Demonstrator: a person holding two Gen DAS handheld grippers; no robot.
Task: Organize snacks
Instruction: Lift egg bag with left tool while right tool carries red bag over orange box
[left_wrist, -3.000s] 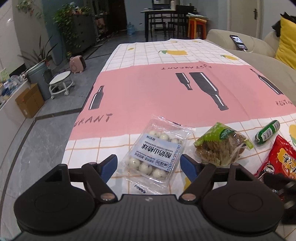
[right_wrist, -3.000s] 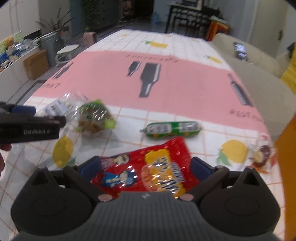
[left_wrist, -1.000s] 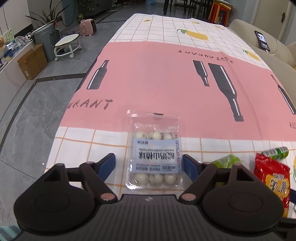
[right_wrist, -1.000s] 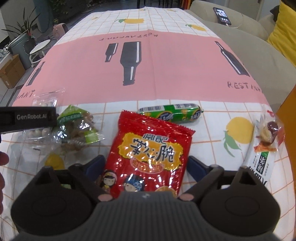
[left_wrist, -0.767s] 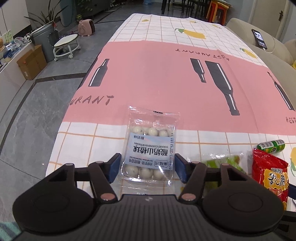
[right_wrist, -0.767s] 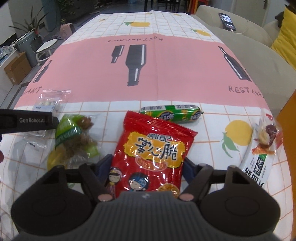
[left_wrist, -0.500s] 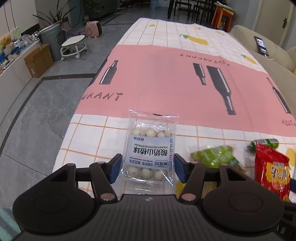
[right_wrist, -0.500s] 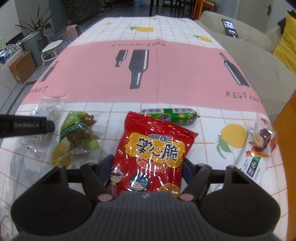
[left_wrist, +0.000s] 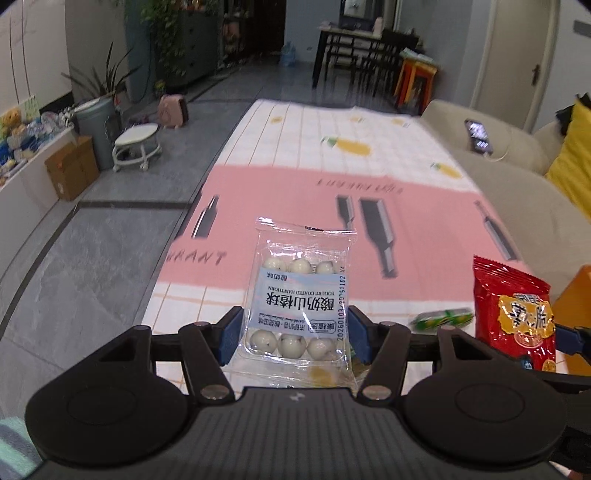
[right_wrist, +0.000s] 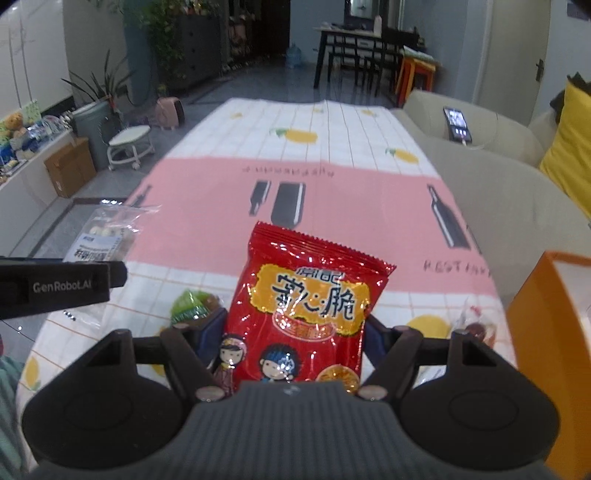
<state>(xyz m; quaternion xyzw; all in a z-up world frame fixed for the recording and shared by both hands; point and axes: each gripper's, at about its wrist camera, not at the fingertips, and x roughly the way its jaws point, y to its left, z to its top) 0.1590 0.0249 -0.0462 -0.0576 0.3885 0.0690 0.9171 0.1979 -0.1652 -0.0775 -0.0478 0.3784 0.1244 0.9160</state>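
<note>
My left gripper is shut on a clear packet of white yogurt balls and holds it up above the table. My right gripper is shut on a red crisp bag, also lifted; the bag shows at the right of the left wrist view. The yogurt ball packet and left gripper body show at the left of the right wrist view. A green sausage stick and a green-labelled snack packet lie on the tablecloth below.
The table has a pink and white checked cloth. An orange box stands at the right edge, with a small dried-fruit packet beside it. A beige sofa with a phone runs along the right.
Both grippers closed on their packets and lifted them off the table. The views tilted up, so the room's far end now shows.
</note>
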